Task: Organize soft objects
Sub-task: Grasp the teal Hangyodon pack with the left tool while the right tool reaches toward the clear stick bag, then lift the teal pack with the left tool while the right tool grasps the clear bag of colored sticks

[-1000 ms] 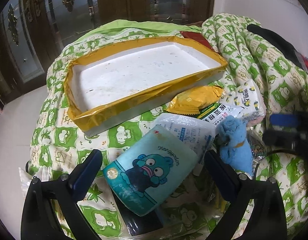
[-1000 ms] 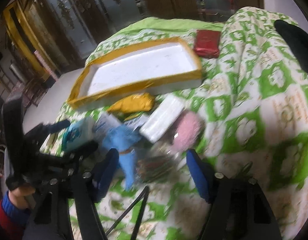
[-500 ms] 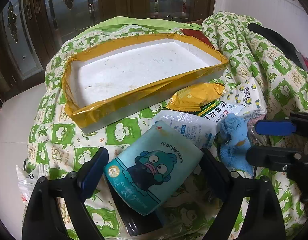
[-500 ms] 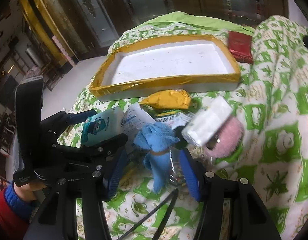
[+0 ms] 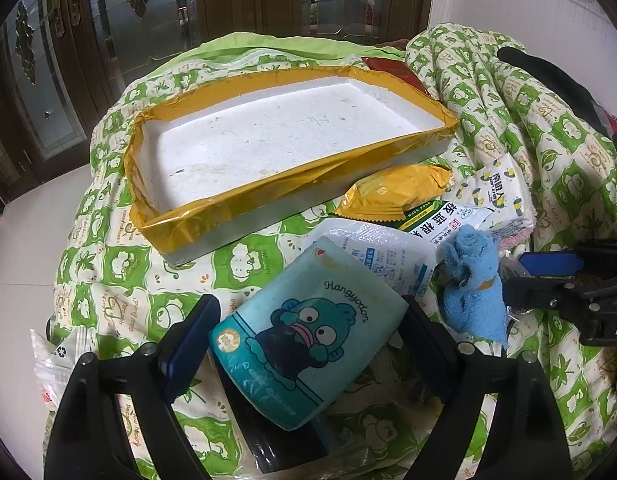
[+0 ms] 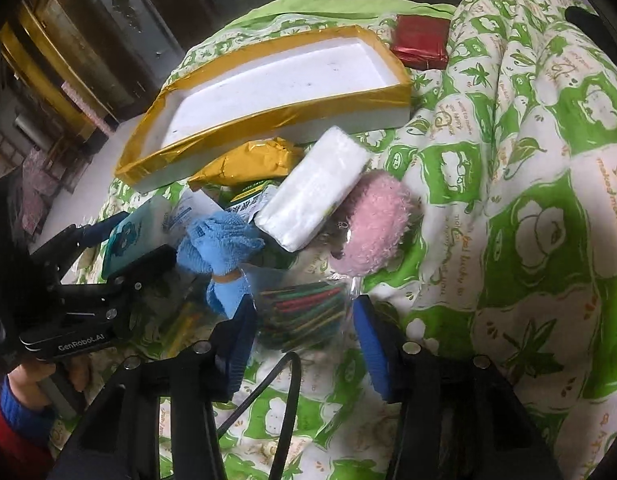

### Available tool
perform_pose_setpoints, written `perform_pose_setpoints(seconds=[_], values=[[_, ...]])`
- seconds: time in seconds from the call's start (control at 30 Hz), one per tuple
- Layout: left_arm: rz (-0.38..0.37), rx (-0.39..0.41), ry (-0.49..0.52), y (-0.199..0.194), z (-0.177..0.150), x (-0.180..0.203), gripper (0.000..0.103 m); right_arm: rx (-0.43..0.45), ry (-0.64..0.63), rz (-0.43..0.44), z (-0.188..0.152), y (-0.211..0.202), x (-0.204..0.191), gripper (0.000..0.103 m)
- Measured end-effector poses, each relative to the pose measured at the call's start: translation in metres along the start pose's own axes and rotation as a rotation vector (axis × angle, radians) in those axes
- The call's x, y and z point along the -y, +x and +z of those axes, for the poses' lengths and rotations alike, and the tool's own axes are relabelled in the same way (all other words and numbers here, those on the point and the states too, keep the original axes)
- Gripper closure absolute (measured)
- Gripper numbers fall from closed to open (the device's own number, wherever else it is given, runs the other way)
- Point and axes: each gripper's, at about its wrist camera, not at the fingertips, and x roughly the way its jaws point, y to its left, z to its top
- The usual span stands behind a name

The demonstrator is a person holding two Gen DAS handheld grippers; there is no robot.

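1. My left gripper point(image 5: 308, 326) sits over the teal soft pack of tissues printed with a cartoon fish point(image 5: 308, 344). Its jaws have just been closing in, and the pack lies between them, one pad near each side. I can't see either pad pressing into it yet, so I call them wide and not gripping.
2. That pack looks light and squashy, with a slick plastic wrap. I'd take it across the short sides, mid-body, and squeeze gently; I expect it to give before it holds.
3. My right gripper point(image 6: 304, 334) is lower in the pile. Its jaws have just been narrowing around a clear bag of coloured strips point(image 6: 304, 316), which lies between the blue pads. Contact is not plain, so nothing is held there for sure.
4. That bag seems crinkly and slippery, so I judge a pinch on the bulk of the strips is safer than on the loose film.
5. The blue terry cloth bundle point(image 6: 220, 248) lies just beside my right gripper's left pad, limp and floppy, and would drape if lifted.
6. The fluffy pink pad point(image 6: 374, 224) lies just beyond the bag, partly under a white wrapped tissue pack point(image 6: 312, 192).
7. The white foam tray edged with yellow tape point(image 5: 180, 224) lies beyond the pile on the green-and-white quilt point(image 6: 528, 200), nothing in it, likely the destination.
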Motion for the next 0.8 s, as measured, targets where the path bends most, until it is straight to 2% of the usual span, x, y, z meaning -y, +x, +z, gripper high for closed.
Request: perform_pose_setpoints(seconds=[0.07, 0.33, 0.5, 0.67, 0.8], values=[[0.001, 0.002, 0.0, 0.0, 0.0, 0.0, 0.015, -0.011, -0.012, 0.006, 0.0, 0.002, -0.001, 0.059], [-0.014, 0.005, -0.003, 0.002, -0.001, -0.002, 0.018, -0.01, -0.022, 0.034, -0.004, 0.007, -0.005, 0.068], [-0.051, 0.023, -0.04, -0.004, -0.002, -0.004, 0.036, 0.019, -0.017, 0.077, -0.006, 0.0, -0.008, 0.072], [-0.086, 0.045, -0.083, -0.013, -0.005, -0.007, 0.041, 0.045, -0.022, 0.111, -0.008, -0.01, -0.011, 0.075], [-0.107, 0.064, -0.129, -0.02, -0.007, -0.011, 0.041, 0.075, -0.053, 0.123, -0.012, -0.021, -0.018, 0.076]])
